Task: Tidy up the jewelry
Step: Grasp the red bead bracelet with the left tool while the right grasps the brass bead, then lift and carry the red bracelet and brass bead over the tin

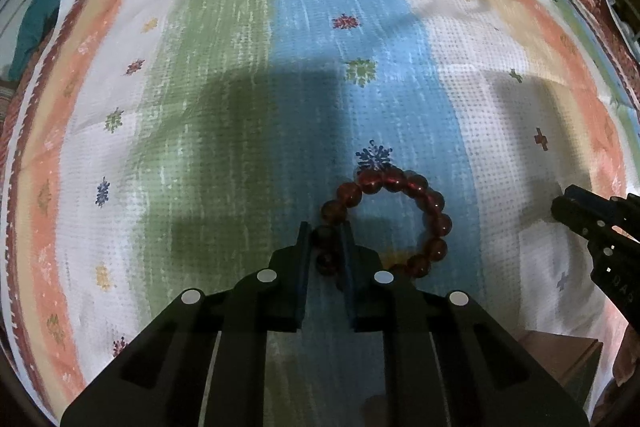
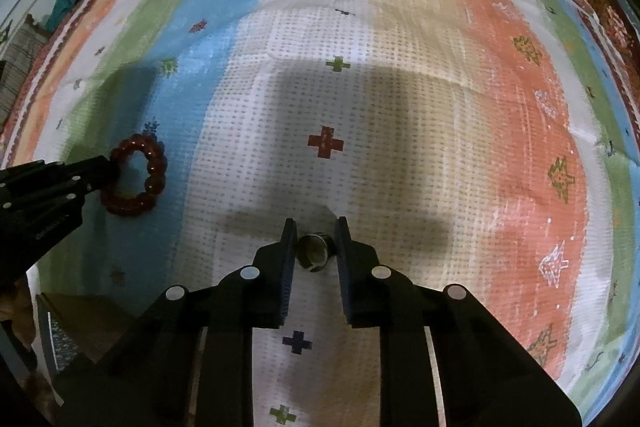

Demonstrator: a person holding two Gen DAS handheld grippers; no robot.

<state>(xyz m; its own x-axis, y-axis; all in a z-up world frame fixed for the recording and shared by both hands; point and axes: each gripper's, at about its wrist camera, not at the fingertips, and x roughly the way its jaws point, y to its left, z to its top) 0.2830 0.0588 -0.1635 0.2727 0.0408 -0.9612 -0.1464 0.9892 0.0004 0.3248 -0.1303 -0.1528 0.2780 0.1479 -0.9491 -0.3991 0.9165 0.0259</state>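
Jaws on both grippers are pointing steeply down at a striped cloth (image 1: 224, 75) and are clamping on jewelry; the left gripper (image 1: 326, 239) is pinching one side of a dark red bead bracelet (image 1: 400, 219), two beads sitting between the pads, while the rest of the loop is lying flat on the blue stripe; the right gripper (image 2: 316, 239) is closing on a small dark ring (image 2: 314, 247) that is resting on the white, dotted part of the cloth — the pads look to be touching its sides, though one side is hard to read. Bracelet and ring are lying well apart, each under its own gripper; both are sitting on the cloth, neither one lifted. No box, tray or stand for the pieces is showing clearly; something boxy is peeking in at the lower edge, too dark to name. So the organizing is looking barely begun — two pieces are being gripped, nothing is put away, and lifting, carrying and placing are all left.
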